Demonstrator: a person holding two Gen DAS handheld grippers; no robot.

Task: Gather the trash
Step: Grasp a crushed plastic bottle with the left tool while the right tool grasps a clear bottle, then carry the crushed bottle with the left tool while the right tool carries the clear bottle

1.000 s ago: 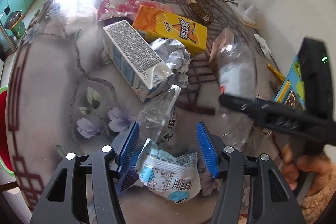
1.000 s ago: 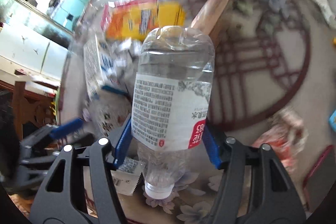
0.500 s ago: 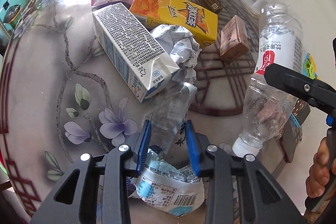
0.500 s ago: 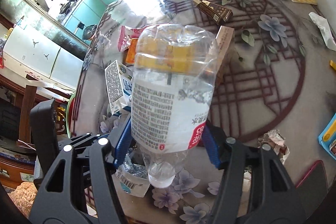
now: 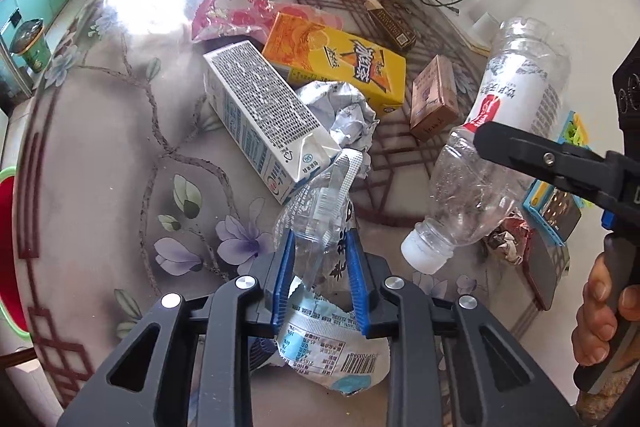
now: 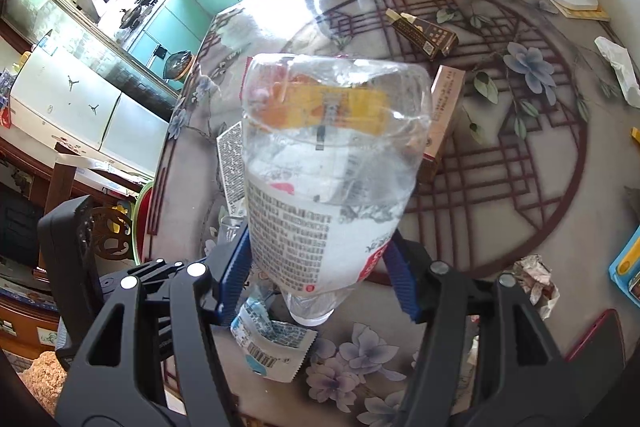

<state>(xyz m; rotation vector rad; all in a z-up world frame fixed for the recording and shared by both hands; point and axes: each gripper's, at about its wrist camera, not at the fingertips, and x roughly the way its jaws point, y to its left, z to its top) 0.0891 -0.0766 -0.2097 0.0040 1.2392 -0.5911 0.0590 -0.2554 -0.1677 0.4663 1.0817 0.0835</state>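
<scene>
Left gripper (image 5: 320, 267) is closing on a crumpled clear wrapper (image 5: 320, 203) lying on the table (image 5: 100, 147), at 6 o'clock from the milk carton (image 5: 260, 119). Right gripper (image 6: 320, 279) clamps an empty bottle (image 6: 332, 179), lifted clear.

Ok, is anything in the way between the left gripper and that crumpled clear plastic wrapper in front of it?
Nothing visible. The crumpled clear plastic wrapper already sits between the blue pads of the left gripper, whose jaws are closing on it. The milk carton and crumpled paper lie just beyond, and a torn blue-and-white packet lies underneath.
</scene>
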